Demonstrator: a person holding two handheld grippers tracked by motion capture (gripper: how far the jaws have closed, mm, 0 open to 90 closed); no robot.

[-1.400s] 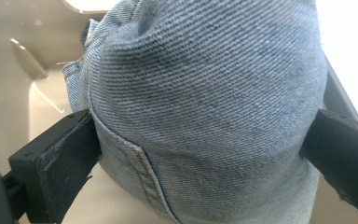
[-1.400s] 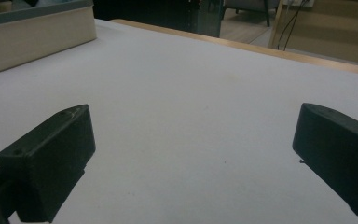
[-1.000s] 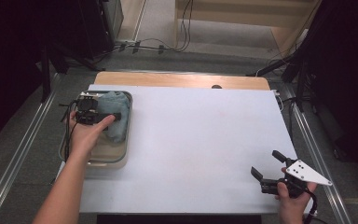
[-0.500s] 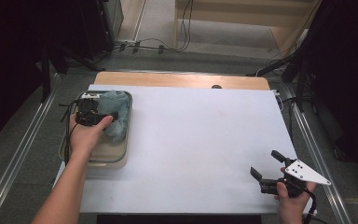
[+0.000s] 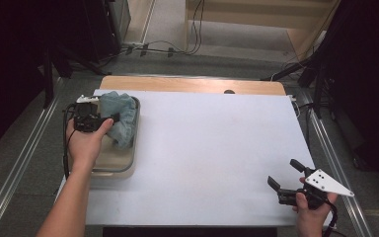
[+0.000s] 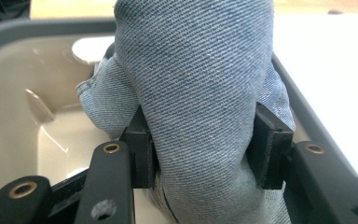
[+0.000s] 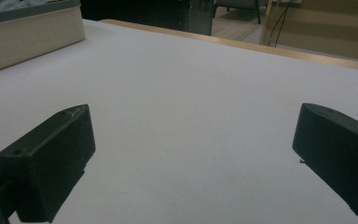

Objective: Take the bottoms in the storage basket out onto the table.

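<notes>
— Where is the blue cloth [image 5: 121, 121]?

— It sits in the tub [image 5: 123, 170] by the left edge of the counter [image 5: 212, 158], near the far left corner. It is bunched up at the far end of the tub and hangs a bit over the tub's right rim.

— Which tool is close to it?

— The left tool [image 5: 112, 118]. Its jaws have just been closing, and now the pads [image 6: 142, 154] squeeze a fat fold of the cloth between them. The fold stands up tall from the jaws.

— And the other one?

— The right tool [image 5: 284, 174] waits near the near right corner, well apart from the tub. Its jaws are wide and hold nothing.

— So what comes next, do you think?

— I think the left tool should lift straight up, so the cloth clears the tub's rim.
</notes>
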